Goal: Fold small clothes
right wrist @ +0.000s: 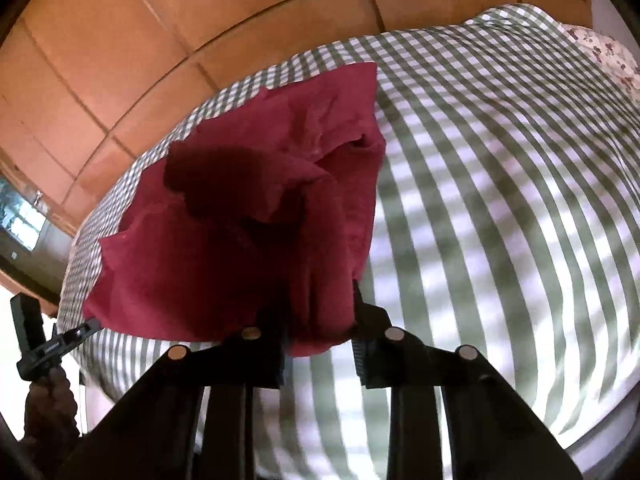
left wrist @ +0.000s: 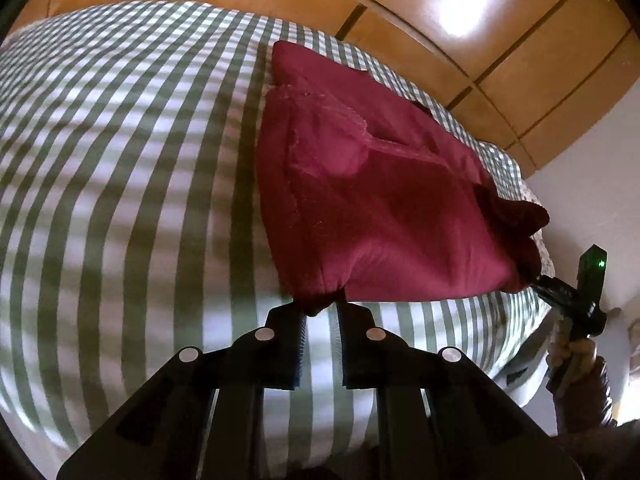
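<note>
A dark red small garment (left wrist: 360,184) lies on a green-and-white checked bed cover (left wrist: 120,160). My left gripper (left wrist: 320,308) is shut on its near left corner, with cloth bunched between the fingertips. My right gripper (right wrist: 320,320) is shut on the other near corner of the garment (right wrist: 224,240), and folds of cloth hang over the fingers. The near edge is lifted off the bed between both grippers. The right gripper also shows in the left wrist view (left wrist: 536,280), and the left gripper in the right wrist view (right wrist: 90,326).
The checked cover (right wrist: 500,200) spreads wide beside the garment. An orange tiled floor (left wrist: 460,20) lies beyond the bed's far edge. A floral pillow (right wrist: 608,52) sits at the far right. A white wall (left wrist: 592,200) stands by the bed.
</note>
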`<state>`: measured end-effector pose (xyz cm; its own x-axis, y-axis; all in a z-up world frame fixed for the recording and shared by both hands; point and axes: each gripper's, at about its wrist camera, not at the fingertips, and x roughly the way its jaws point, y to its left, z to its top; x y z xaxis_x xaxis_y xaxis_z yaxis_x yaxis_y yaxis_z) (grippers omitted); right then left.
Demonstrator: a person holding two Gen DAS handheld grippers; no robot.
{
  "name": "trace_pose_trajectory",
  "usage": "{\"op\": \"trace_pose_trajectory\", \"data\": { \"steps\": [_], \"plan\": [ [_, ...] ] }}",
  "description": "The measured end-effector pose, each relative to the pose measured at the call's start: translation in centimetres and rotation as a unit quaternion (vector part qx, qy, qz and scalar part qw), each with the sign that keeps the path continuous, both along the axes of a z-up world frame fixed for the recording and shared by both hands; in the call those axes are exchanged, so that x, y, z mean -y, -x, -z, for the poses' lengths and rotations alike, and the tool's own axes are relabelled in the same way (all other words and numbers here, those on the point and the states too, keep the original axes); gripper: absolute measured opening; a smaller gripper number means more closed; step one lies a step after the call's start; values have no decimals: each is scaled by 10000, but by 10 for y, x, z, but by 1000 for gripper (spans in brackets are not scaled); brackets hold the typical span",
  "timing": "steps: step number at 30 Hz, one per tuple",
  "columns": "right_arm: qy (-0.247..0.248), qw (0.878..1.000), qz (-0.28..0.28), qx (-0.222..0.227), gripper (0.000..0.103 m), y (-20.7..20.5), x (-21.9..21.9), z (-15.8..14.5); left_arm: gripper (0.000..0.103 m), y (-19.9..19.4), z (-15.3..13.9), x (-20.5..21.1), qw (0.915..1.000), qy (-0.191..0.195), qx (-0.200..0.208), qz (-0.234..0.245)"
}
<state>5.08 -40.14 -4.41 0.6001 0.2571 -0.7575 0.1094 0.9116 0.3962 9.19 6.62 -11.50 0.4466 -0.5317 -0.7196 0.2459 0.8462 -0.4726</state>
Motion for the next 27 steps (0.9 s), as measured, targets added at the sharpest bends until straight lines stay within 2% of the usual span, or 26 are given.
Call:
{"op": "trace_pose_trajectory", "data": {
  "steps": [5, 8, 9, 10, 11, 12, 13, 15, 18, 19, 21, 23, 24, 27],
  "plan": [
    [125, 9997, -159, -132, 22, 42, -9, -5, 11, 49, -2, -10, 9998, 13, -94, 145],
    [510, 9980, -311, -200, 26, 58, -18, -8, 11, 79, -3, -13, 9994, -117, -126, 287],
    [742, 9965, -335, -181, 36, 59, -23, -10, 11, 85, -4, -12, 9992, -200, -105, 319],
    [992, 9944, -367, -87, 52, 59, -27, -13, 12, 90, -5, -11, 9987, -329, -75, 370],
    [1119, 9929, -413, 8, 61, 58, -29, -16, 12, 90, -8, -10, 9986, -402, -41, 342],
    [1286, 9905, -452, 168, 74, 55, -34, -22, 17, 87, -9, -10, 9987, -407, -8, 301],
    [1476, 9873, -487, 320, 78, 50, -39, -27, 26, 83, -12, -12, 9990, -346, 28, 279],
    [1801, 9808, -576, 480, 81, 40, -49, -32, 37, 74, -17, -11, 9993, -328, 103, 122],
    [2169, 9707, -856, 581, 80, 21, -66, -31, 39, 56, -23, -9, 9993, -281, 246, -27],
    [2260, 9682, -893, 601, 69, 13, -70, -30, 39, 48, -24, -7, 9989, -343, 312, -95],
    [2084, 9746, -548, 607, 55, 0, -61, -34, 39, 34, -24, -7, 9984, -373, 358, -231],
    [1632, 9842, 25, 683, 61, -11, -38, -38, 39, 20, -24, -7, 9985, -316, 303, -319],
    [1428, 9864, 378, 720, 71, -16, -23, -40, 39, 15, -24, -8, 9984, -306, 266, -382],
    [1411, 9848, 788, 638, 72, -22, 1, -43, 39, 1, -20, -6, 9982, -305, 189, -472]
  ]
}}
